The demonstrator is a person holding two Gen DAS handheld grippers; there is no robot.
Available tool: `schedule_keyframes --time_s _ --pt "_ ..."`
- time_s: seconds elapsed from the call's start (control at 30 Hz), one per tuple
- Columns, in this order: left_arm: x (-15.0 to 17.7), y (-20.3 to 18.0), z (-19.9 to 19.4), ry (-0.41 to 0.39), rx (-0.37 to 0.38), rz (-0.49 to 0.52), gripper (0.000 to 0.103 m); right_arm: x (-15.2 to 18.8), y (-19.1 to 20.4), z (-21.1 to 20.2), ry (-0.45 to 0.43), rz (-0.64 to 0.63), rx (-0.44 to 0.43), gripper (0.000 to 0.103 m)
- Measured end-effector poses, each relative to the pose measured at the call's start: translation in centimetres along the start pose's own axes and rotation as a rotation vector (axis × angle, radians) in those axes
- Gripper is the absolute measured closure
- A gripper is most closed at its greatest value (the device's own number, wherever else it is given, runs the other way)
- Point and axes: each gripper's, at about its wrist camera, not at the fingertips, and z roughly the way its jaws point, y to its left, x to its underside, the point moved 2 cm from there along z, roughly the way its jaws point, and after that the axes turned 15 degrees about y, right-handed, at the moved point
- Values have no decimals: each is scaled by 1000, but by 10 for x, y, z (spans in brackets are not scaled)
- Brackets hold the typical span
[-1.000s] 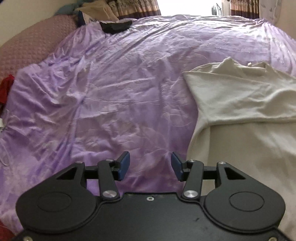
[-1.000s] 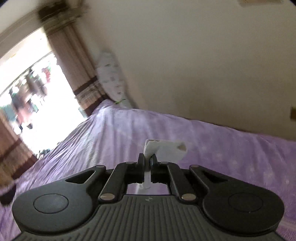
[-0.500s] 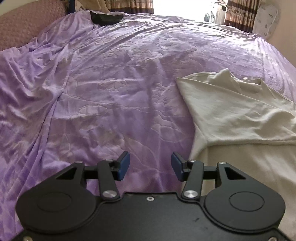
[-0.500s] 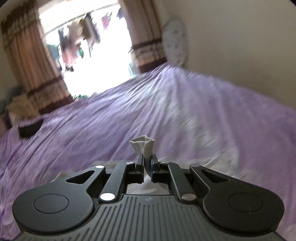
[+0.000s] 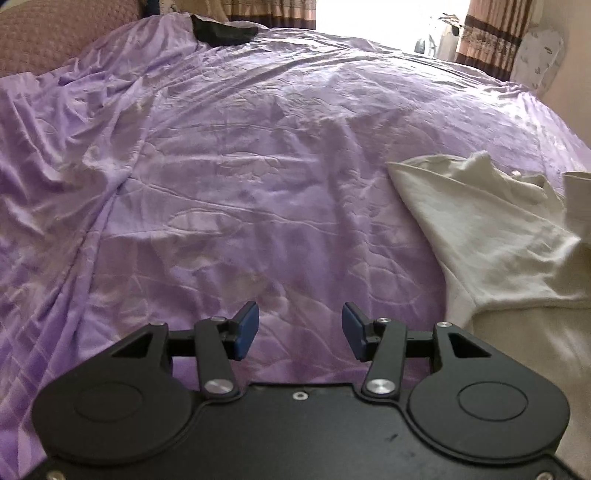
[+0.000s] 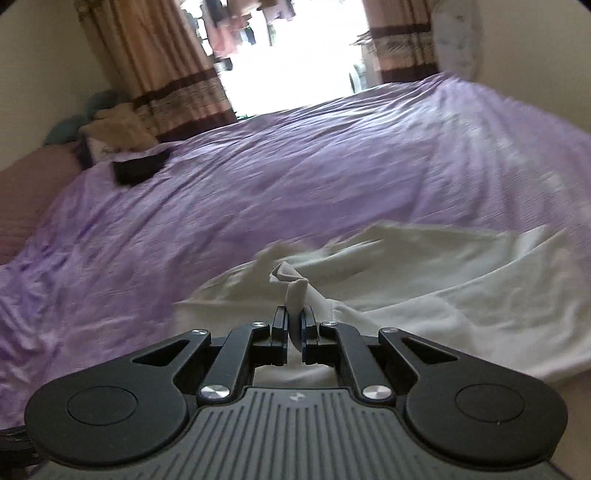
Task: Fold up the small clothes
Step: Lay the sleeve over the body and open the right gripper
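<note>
A cream-white garment (image 5: pixel 491 236) lies on the purple bedspread (image 5: pixel 258 166) at the right of the left wrist view, one side folded over. My left gripper (image 5: pixel 300 330) hovers open over bare purple cloth just left of the garment, nothing between its blue pads. In the right wrist view the same white garment (image 6: pixel 424 288) spreads below and ahead. My right gripper (image 6: pixel 294 325) is shut on a pinched corner of the garment, and a tuft of cloth sticks up above the pads.
A black folded item (image 5: pixel 221 31) lies far back on the bed, also visible as the black item (image 6: pixel 138 168). A pink pillow (image 5: pixel 55 33) sits at the back left. Brown curtains (image 6: pixel 166 70) frame a bright window. A pile of cloth (image 6: pixel 114 129) rests at the head corner.
The right gripper swung round from facing the wall to facing the window, carrying the garment corner back over the garment. The left gripper shifted, so the garment sits further right in its view.
</note>
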Motion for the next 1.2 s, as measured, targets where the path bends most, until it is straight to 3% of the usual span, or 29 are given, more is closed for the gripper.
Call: schedule_keyframes --time_s 0.43,0.53,0.57,0.63,0.73,0.93,1.0,1.13,1.2 --pt "-6 24 -6 -7 7 -52 52 28 109 54 56 -51 -109 94" --pt "-5 24 -5 -2 8 -55 52 40 125 77 120 -91 -125 72" --pt "-5 24 -6 -2 10 -53 52 45 130 87 164 -104 -133 57" --pt "-3 22 -8 -6 17 -43 52 54 135 93 204 -123 -140 53" --pt "-2 18 -11 -10 18 -31 52 67 138 76 156 -168 -137 53" --pt "0 15 -11 -2 36 -19 51 69 100 35 147 -157 -110 53" --pt "2 11 -11 11 57 -11 51 72 77 22 152 -143 -58 53" --pt "15 -5 -20 18 59 31 51 86 8 -30 150 -66 59 53" --pt "32 -14 -28 20 50 55 51 104 -32 -63 143 -12 74 48"
